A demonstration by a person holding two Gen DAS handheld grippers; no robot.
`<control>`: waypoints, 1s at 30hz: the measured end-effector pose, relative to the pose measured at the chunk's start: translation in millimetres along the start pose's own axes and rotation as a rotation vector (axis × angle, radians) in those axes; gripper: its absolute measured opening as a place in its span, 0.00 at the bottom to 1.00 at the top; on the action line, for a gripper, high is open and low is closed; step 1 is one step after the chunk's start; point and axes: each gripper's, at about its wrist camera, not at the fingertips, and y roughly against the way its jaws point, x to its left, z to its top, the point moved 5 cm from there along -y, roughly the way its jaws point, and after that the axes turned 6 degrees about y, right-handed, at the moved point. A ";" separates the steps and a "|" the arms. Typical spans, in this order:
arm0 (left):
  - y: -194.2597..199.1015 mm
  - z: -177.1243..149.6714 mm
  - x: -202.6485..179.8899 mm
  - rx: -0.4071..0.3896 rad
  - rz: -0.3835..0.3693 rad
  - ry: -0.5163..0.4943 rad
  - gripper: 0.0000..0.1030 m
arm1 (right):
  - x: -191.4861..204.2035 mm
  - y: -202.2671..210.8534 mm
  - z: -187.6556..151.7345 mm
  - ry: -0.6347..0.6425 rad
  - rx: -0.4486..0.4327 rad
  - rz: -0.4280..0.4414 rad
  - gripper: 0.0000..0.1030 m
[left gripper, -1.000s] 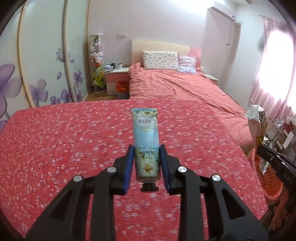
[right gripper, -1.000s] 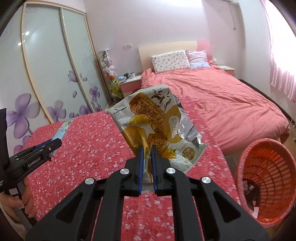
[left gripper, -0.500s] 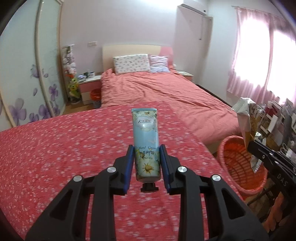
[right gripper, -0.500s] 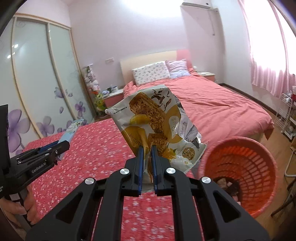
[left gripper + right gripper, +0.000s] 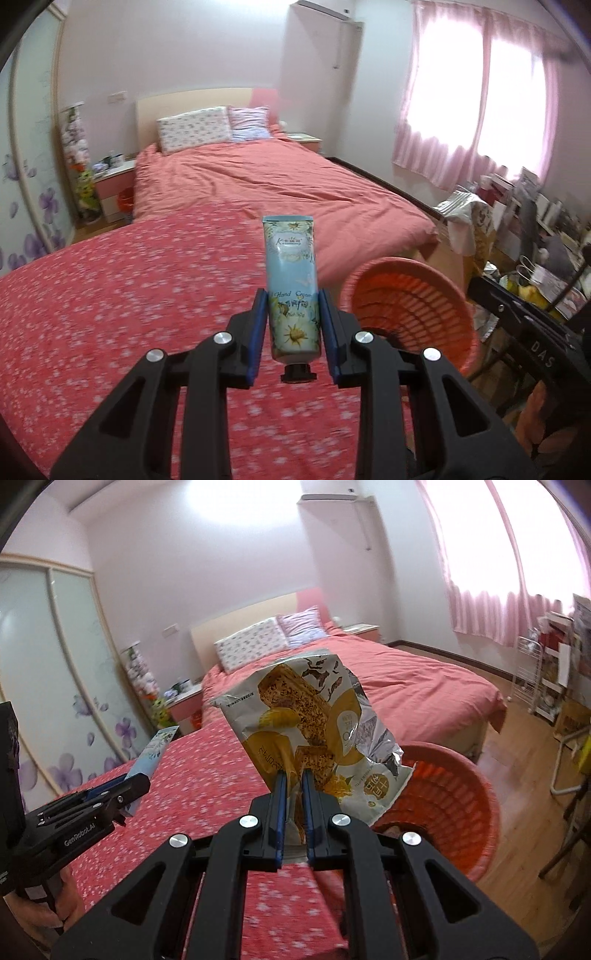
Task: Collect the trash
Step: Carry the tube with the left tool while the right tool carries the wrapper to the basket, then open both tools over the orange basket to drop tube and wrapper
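Pink bedroom, and both claws are up over a floral red bedspread point(image 5: 110, 295) with the orange mesh wastebasket point(image 5: 417, 295) sitting on the floor just past its corner. Left gripper point(image 5: 291, 325) is clenched on a hand cream tube point(image 5: 291, 280), pads squeezing the lower body just above the black cap, crimped end sticking up and forward. Right gripper point(image 5: 293, 805) is pinched tight on the bottom edge of a snack wrapper point(image 5: 306, 723), which stands up crumpled in front of the basket point(image 5: 454, 797).

Handling-wise: the tube looks light and a bit squishy, smooth plastic, so I'd guess it could slide if held loosely. Gripping across the flat body near the cap like this seems the safest spot. The wrapper is basically weightless foil, floppy and crinkly, won't break, but it'll probably flutter instead of dropping straight. Pinching one edge is fine for that.

Neither item is over the basket opening yet from what I can see, so it's still the carry stage.
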 end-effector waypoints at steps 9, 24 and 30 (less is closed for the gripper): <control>-43.5 -15.1 -71.5 0.066 -0.118 -0.052 0.27 | -51.0 -2.3 -7.7 -0.085 0.004 -0.069 0.09; -119.4 -46.1 -124.0 0.217 -0.183 -0.064 0.28 | -98.5 -36.5 -24.6 -0.213 0.064 -0.057 0.10; -136.9 -50.8 -115.4 0.232 -0.130 -0.060 0.35 | -103.2 -51.4 -34.0 -0.240 0.103 -0.045 0.23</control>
